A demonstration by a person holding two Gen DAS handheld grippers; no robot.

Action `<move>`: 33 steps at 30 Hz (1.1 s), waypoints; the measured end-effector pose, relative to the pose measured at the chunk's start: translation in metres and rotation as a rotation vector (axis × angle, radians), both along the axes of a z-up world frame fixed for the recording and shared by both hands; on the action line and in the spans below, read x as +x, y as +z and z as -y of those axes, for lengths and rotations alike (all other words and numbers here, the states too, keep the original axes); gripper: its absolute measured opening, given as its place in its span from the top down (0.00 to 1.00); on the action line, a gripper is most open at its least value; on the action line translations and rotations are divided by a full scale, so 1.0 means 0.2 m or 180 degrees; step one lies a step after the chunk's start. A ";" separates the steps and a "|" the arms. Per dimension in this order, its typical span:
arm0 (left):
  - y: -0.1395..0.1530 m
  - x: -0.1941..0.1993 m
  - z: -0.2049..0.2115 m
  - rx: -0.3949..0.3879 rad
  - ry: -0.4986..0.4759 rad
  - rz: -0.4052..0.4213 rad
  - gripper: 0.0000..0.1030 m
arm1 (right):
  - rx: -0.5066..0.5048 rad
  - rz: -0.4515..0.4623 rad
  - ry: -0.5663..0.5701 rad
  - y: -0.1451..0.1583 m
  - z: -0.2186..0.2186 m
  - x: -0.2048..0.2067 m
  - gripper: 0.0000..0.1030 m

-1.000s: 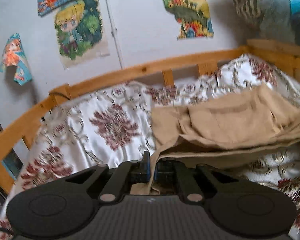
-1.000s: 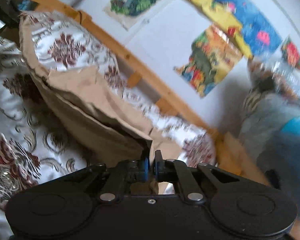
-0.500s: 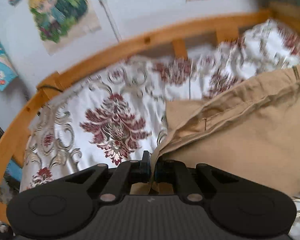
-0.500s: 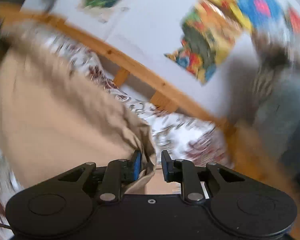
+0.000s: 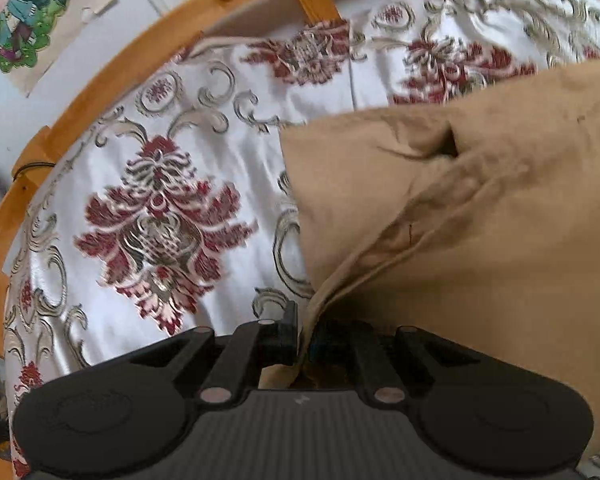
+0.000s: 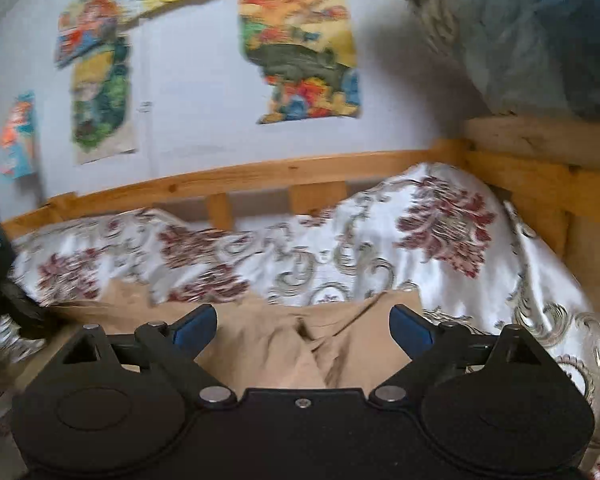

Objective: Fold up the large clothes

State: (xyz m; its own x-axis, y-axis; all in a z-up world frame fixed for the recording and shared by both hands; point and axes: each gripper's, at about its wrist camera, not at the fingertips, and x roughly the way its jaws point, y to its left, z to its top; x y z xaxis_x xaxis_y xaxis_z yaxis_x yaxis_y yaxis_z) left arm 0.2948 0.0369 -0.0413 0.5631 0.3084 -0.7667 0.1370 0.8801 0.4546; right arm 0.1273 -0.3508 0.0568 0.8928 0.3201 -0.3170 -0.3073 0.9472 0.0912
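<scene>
Your left gripper (image 5: 305, 334): jaws clamped on edge of tan garment (image 5: 480, 248), anchoring that corner. Your right gripper (image 6: 302, 326): jaws just opened wide, nothing pinched, cloth lies loose below, likely releasing finished fold. Garment rests doubled on patterned bedspread (image 5: 152, 208), inside wooden bed frame (image 6: 260, 174).
</scene>
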 end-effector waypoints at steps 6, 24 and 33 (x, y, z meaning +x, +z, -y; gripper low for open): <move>0.10 0.08 0.00 -0.0220 0.0214 0.0211 0.92 | -0.0764 0.0315 0.0903 -0.06 -0.09 -0.13 0.01; 0.00 0.28 0.01 -0.0238 0.0512 0.0182 0.44 | -0.0346 -0.0618 -0.1082 -0.35 0.29 0.19 0.72; 0.31 0.05 -0.32 -0.0841 0.0588 0.0600 0.00 | -0.0517 -0.0490 -0.1287 -0.34 0.26 0.18 0.14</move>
